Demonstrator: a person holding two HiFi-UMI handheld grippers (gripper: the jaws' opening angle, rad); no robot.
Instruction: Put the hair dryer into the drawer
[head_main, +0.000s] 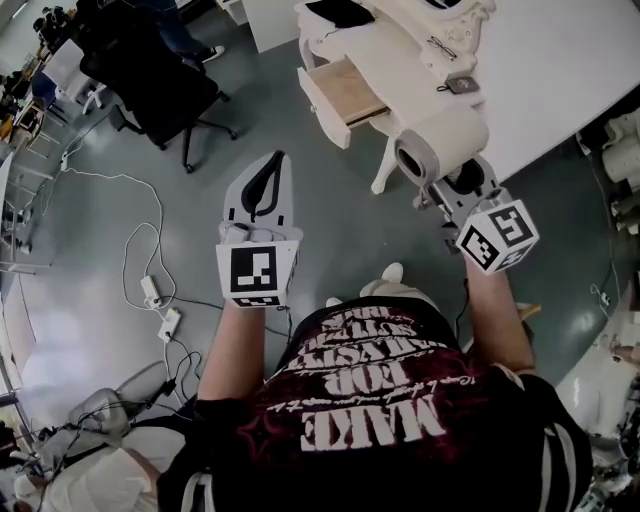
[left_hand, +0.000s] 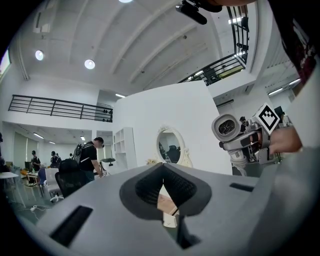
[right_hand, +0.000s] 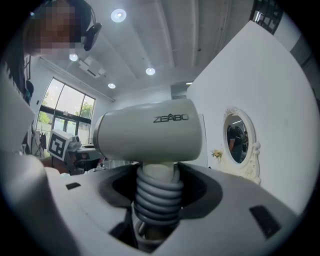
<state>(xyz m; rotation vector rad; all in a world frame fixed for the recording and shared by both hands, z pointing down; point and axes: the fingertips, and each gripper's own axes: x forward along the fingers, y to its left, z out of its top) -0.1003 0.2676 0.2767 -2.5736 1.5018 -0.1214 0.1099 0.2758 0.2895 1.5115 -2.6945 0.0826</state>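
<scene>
Head view, left gripper (head_main: 270, 172): the pale grey two-jaw left gripper with a black-and-white marker cube is held level over the grey floor (head_main: 340, 235), jaws pressed together with nothing in them
Head view, right gripper (head_main: 452, 185): the right gripper, of the same build, clamps the white hair dryer with a ribbed grey handle (head_main: 437, 148) by its handle; the barrel lies crosswise above the jaws, its round end toward the left gripper
Head view, drawer (head_main: 345, 92): the shallow pale-wood drawer with a white front stands pulled out of the ornate white dressing table (head_main: 400, 45), ahead of the hair dryer and apart from it
Head view, surroundings: a black office chair (head_main: 150, 70) at upper left, white power strips (head_main: 160, 305) with cables at left

Left gripper view, jaws: the tips meet and nothing sits between them
Left gripper view, hair dryer (left_hand: 226, 128): at right, raised in the right gripper (left_hand: 241, 147), round end facing this camera
Left gripper view, background: an oval white-framed mirror (left_hand: 170, 145) at centre, a person with a backpack (left_hand: 90, 156) at left

Right gripper view, jaws: closed around the ribbed grey handle, which stands upright between them
Right gripper view, hair dryer (right_hand: 150, 132): the white barrel sits just above the jaws, lying left to right
Right gripper view, background: the left gripper's marker cube (right_hand: 59, 145) at left, the mirror (right_hand: 239, 144) at right
</scene>
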